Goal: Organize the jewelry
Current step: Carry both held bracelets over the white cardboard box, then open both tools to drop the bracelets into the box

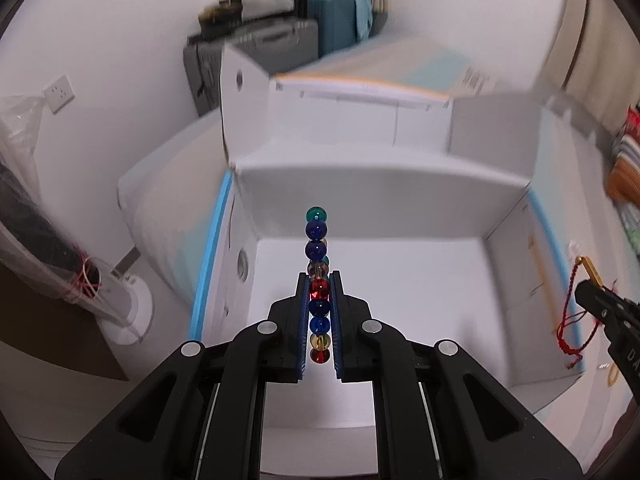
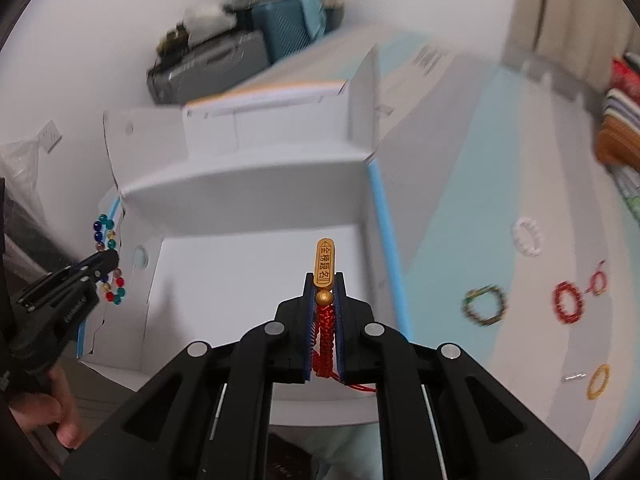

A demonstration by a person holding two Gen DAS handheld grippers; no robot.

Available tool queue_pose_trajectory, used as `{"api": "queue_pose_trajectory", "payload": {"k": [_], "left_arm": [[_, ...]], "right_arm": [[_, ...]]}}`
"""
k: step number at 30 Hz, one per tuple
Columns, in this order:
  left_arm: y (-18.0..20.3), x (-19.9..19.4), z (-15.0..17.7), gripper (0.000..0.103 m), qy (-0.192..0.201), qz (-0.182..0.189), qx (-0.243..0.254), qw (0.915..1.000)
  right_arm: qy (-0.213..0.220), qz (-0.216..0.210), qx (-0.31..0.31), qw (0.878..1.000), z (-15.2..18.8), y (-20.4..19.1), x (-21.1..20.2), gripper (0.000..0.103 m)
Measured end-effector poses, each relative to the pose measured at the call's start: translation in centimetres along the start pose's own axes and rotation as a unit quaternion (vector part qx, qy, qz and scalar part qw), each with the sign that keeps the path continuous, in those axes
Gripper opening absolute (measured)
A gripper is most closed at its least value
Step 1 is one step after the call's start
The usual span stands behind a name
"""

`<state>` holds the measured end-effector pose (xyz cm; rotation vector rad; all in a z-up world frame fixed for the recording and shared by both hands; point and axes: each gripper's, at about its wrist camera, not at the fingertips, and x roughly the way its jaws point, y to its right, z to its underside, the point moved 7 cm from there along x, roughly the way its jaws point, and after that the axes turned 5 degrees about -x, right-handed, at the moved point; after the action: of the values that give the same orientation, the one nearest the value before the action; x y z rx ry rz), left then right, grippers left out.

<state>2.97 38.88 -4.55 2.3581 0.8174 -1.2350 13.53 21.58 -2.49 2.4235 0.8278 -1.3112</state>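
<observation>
My beaded bracelet (image 1: 317,276) of blue, red, teal and amber glass beads stands edge-on above the open white box (image 1: 400,200), so that letting go should drop it straight onto the box floor; my left gripper (image 1: 319,288) is pressed together on its lower beads, the upper beads sticking out past the tips; my red cord bracelet (image 2: 326,328) with its gold tag (image 2: 325,266) hangs over the same box, toward its right wall, pinched between the closed fingers of my right gripper (image 2: 325,292), tag pointing forward; to the right of the box, on the pale blue and white surface, lie a white bead ring (image 2: 527,236), a dark green bracelet (image 2: 483,305), a red bracelet (image 2: 567,302) and a yellow ring (image 2: 599,381), not yet gathered in.
</observation>
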Motion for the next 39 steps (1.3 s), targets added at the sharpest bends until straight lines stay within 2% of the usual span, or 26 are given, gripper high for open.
{"api": "queue_pose_trajectory", "payload": {"k": [5, 8, 12, 17, 18, 19, 20, 21, 22, 23, 24, 25, 27, 30, 34, 37, 39], "left_arm": [[-0.5, 3.8, 1.9, 0.009, -0.06, -0.018, 0.023, 0.9978], [-0.6, 4.8, 2.4, 0.009, -0.077, -0.016, 0.021, 0.9967], [-0.6, 5.4, 3.0, 0.009, -0.087, -0.015, 0.02, 0.9959], [-0.6, 5.8, 3.3, 0.011, -0.099, -0.019, 0.019, 0.9947], [-0.7, 5.6, 3.2, 0.012, -0.098, -0.02, 0.016, 0.9949], [-0.7, 5.5, 3.1, 0.012, -0.098, -0.02, 0.015, 0.9949], [-0.6, 5.3, 3.0, 0.015, -0.098, -0.019, 0.016, 0.9949], [-0.5, 5.1, 3.0, 0.026, -0.097, -0.018, 0.018, 0.995], [-0.5, 4.8, 2.9, 0.038, -0.096, -0.019, 0.016, 0.9951], [-0.4, 4.4, 2.7, 0.042, -0.091, -0.02, 0.016, 0.9955], [-0.3, 4.0, 2.6, 0.048, -0.086, -0.019, 0.017, 0.996], [-0.1, 3.6, 2.3, 0.059, -0.08, -0.018, 0.018, 0.9965], [0.2, 2.5, 1.8, 0.073, -0.065, -0.013, 0.014, 0.9977], [0.7, 1.0, 1.0, 0.081, -0.047, -0.001, 0.011, 0.9988], [1.0, -0.1, 0.4, 0.09, -0.032, -0.011, 0.01, 0.9994], [1.7, -0.7, 0.2, 0.093, -0.024, -0.022, 0.013, 0.9994], [2.3, -1.3, 0.1, 0.096, -0.017, -0.023, 0.016, 0.9995]], "right_arm": [[-0.08, -0.01, 0.008, 0.997, 1.4, -1.1, 4.7, 0.007], [-0.112, -0.008, 0.009, 0.994, 2.2, -1.4, 6.8, 0.007], [-0.133, 0.004, 0.005, 0.991, 3.0, -1.5, 8.2, 0.007], [-0.138, 0.0, 0.009, 0.99, 3.6, -1.6, 8.7, 0.01], [-0.137, -0.001, 0.007, 0.991, 3.5, -1.7, 8.6, 0.015], [-0.135, -0.004, 0.004, 0.991, 3.6, -1.8, 8.5, 0.026], [-0.131, -0.004, 0.002, 0.991, 3.4, -1.8, 8.2, 0.032], [-0.125, -0.004, 0.0, 0.992, 3.2, -1.8, 8.0, 0.042], [-0.115, -0.004, -0.005, 0.993, 3.0, -1.9, 7.6, 0.046], [-0.108, -0.004, -0.008, 0.994, 3.0, -1.8, 7.2, 0.049], [-0.1, -0.004, -0.011, 0.995, 2.9, -1.9, 6.7, 0.057], [-0.094, -0.005, -0.012, 0.995, 2.6, -2.0, 6.5, 0.065], [-0.075, -0.006, -0.013, 0.997, 2.3, -1.9, 5.5, 0.069], [-0.055, -0.001, -0.013, 0.998, 2.1, -1.2, 4.1, 0.078], [-0.035, 0.005, -0.005, 0.999, 2.0, 0.2, 2.4, 0.086], [-0.026, 0.009, 0.011, 1.0, 1.7, 1.5, 1.8, 0.094], [-0.018, 0.015, 0.023, 0.999, 1.6, 2.9, 1.2, 0.095]]}}
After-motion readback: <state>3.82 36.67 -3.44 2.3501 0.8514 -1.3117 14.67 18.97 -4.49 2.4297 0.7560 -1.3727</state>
